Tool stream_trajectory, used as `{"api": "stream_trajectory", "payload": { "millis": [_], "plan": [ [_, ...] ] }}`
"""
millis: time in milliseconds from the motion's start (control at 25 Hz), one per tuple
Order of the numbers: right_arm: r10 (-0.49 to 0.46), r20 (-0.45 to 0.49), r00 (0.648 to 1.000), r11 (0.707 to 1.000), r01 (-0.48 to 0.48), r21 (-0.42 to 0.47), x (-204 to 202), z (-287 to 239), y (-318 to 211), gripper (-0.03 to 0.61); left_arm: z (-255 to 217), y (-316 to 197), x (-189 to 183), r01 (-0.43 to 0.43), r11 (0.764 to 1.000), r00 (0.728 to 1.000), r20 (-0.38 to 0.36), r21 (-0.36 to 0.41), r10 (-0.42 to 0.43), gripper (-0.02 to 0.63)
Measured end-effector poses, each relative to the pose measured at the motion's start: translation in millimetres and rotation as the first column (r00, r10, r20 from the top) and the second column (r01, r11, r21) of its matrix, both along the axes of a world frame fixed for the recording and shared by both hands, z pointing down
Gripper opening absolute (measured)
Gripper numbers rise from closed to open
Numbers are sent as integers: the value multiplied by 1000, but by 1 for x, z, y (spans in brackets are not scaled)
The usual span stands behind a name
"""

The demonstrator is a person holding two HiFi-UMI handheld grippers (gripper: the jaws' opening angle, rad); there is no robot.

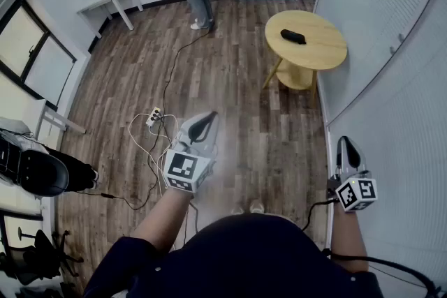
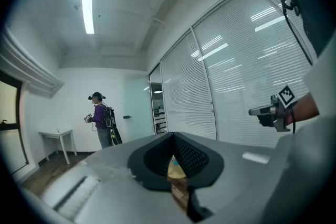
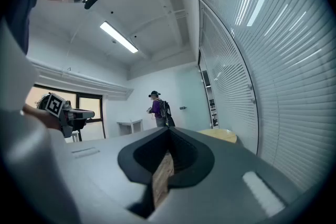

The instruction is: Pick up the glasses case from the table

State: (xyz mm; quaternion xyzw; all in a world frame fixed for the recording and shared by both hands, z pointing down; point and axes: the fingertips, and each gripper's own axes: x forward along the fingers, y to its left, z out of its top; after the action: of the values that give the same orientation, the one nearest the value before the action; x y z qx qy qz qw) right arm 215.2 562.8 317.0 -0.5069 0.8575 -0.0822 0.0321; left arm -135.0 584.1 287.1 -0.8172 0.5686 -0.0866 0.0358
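Closest to me are the left tongs (image 1: 202,123) and the right tongs (image 1: 346,144), both held out level over the floor (image 1: 230,66). Each has its jaws closed together with nothing between them.

The case (image 1: 292,36) is a small dark thing lying near the middle of the round yellow surface (image 1: 328,56). It is well apart from both tongs, ahead of me and close to the blinds (image 1: 391,3) on my right. From the left tongs it lies forward and to the right; from the right tongs it lies forward and a little to the left. Neither hand looks clearly nearer, though the right one is on the surface's side of the room.

The case's long axis runs mostly across my line of approach, its right end tipped slightly toward me. I judge the pick has not begun: I must cross the floor first and open one pair, then close it across the short width of the case.
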Motion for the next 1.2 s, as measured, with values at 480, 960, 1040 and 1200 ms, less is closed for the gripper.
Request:
{"api": "stream_trajectory", "payload": {
  "millis": [480, 960, 1040, 1200],
  "plan": [
    [-69, -67, 995, 995, 73, 64, 12, 2, -63, 6, 2, -54, 17, 49, 998, 995, 88, 49, -53, 5],
    [-58, -108, 992, 998, 57, -15, -32, 36, -191, 6, 24, -210, -28, 14, 1000, 997, 71, -4, -14, 5],
    [-30, -147, 989, 999, 28, -19, -38, 37, -229, 6, 24, -250, -45, 21, 1000, 998, 60, -8, -21, 5],
    [29, -183, 983, 1000, -30, -7, -48, 30, -299, 6, 24, -326, -63, -7, 1000, 999, 39, -17, 8, 5]
  ]
}}
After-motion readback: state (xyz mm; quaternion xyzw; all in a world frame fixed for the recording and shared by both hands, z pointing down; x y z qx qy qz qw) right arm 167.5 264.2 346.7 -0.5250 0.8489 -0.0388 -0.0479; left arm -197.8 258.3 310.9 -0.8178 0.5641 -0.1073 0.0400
